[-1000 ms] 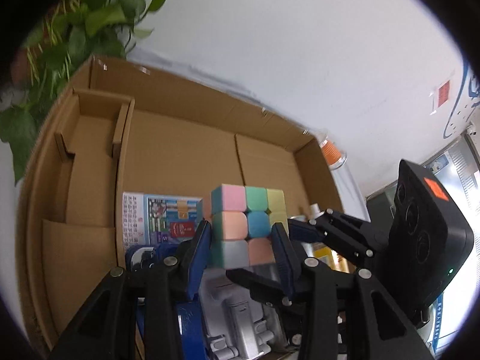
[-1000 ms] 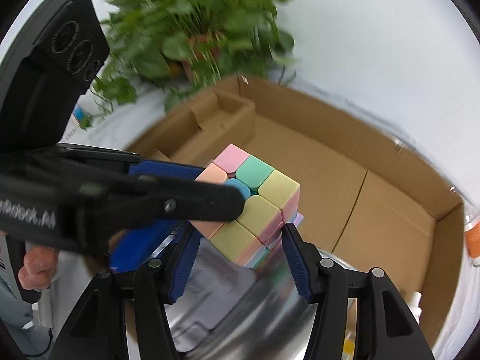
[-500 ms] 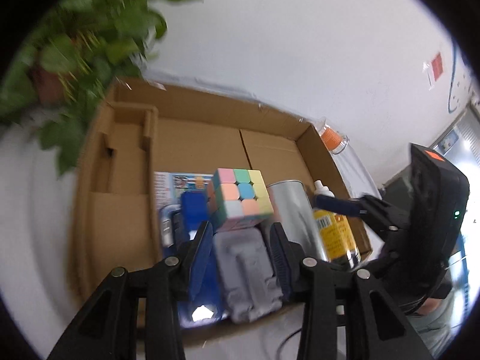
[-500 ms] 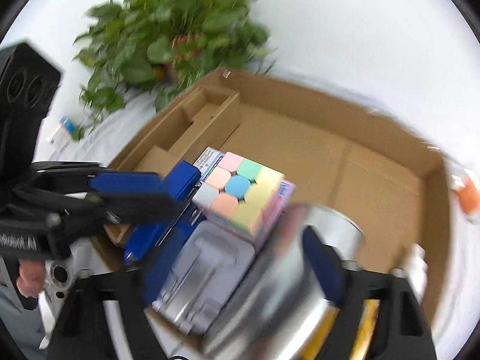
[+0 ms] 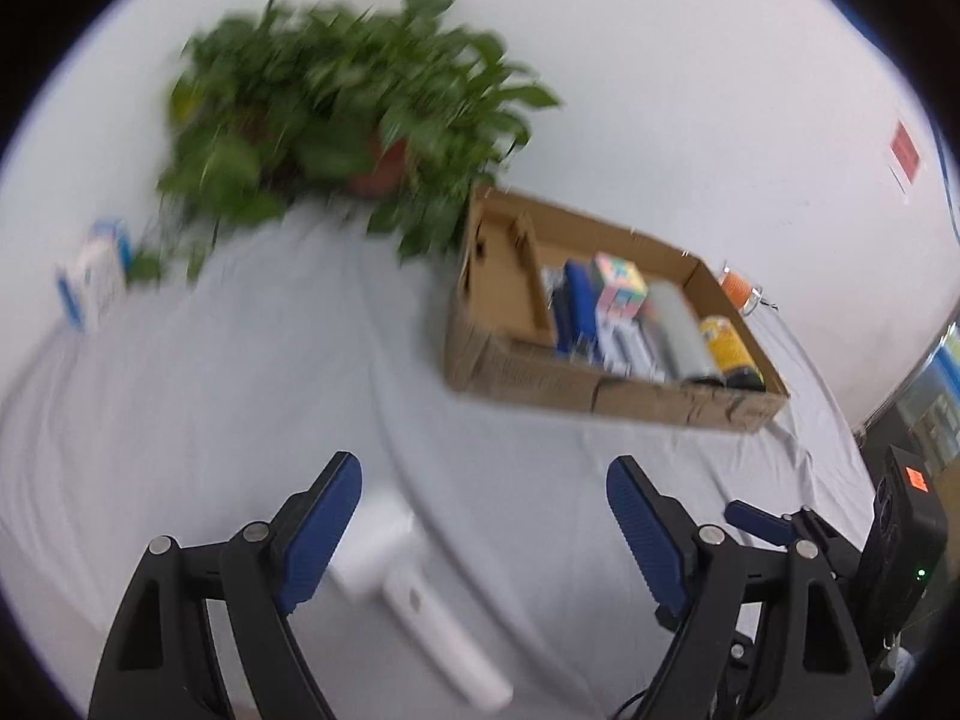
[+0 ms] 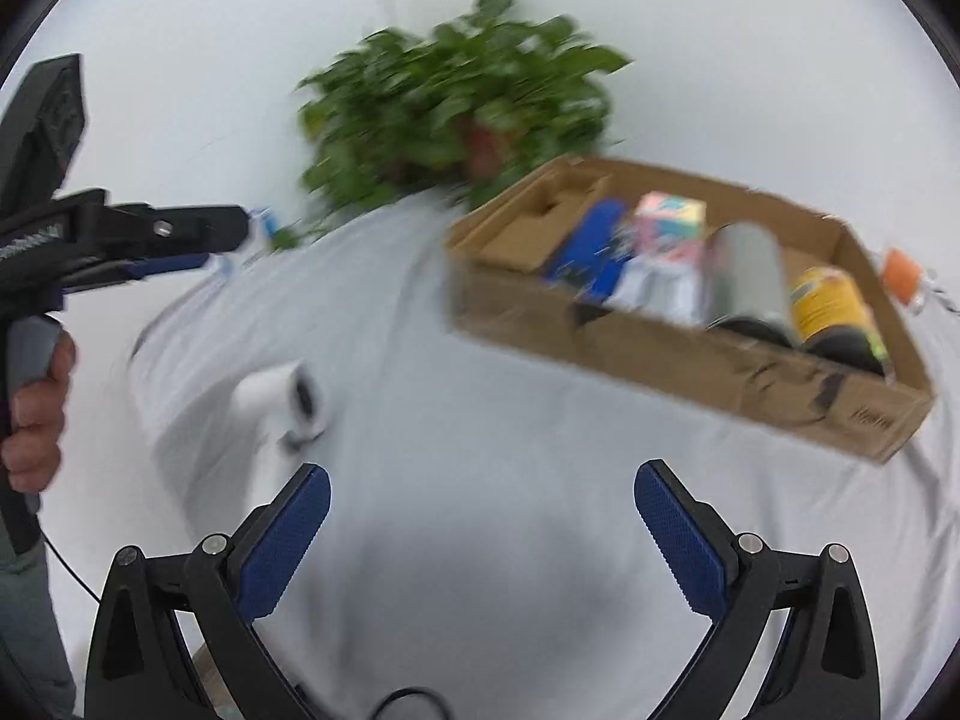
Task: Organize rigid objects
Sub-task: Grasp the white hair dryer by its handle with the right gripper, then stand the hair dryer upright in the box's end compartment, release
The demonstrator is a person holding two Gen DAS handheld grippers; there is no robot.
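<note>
Left tool (image 5: 483, 498): jaws wide apart, just been opening, nothing between the blue pads; hangs over bare cloth, well short of the cardboard box (image 5: 600, 396).
Right tool (image 6: 480, 507): jaws wide apart, just been opening, nothing between the pads; also over bare cloth, near side of the box.
Cardboard box, right wrist view (image 6: 690, 366): open-topped, shallow, resting on the cloth-covered worktop (image 6: 480, 396); folded cardboard insert at its left end.
Pastel cube (image 5: 621, 288): inside the box, toward its far wall, sitting on top of other contents; same cube in right view (image 6: 669, 213).
Blue item (image 5: 579, 306): inside the box, just left of the cube; kind unclear, blurred.
Grey cylinder (image 5: 681, 330): inside the box, lying just right of the cube.
Yellow-labelled bottle (image 5: 729, 351): inside the box, lying at its right end, beside the cylinder.
Grey moulded item (image 6: 654, 288): inside the box, in front of the cube, near the front wall.
White handheld device (image 5: 414, 594): on the cloth outside the box, well to its near-left, close to the left tool's left finger.
Potted plant (image 5: 360, 138): behind the box's left end, leaves reaching its corner.
Orange-capped item (image 5: 737, 287): outside the box, just past its right wall.
Person's hand (image 6: 36, 414): on the left tool's handle, far left of the box.
</note>
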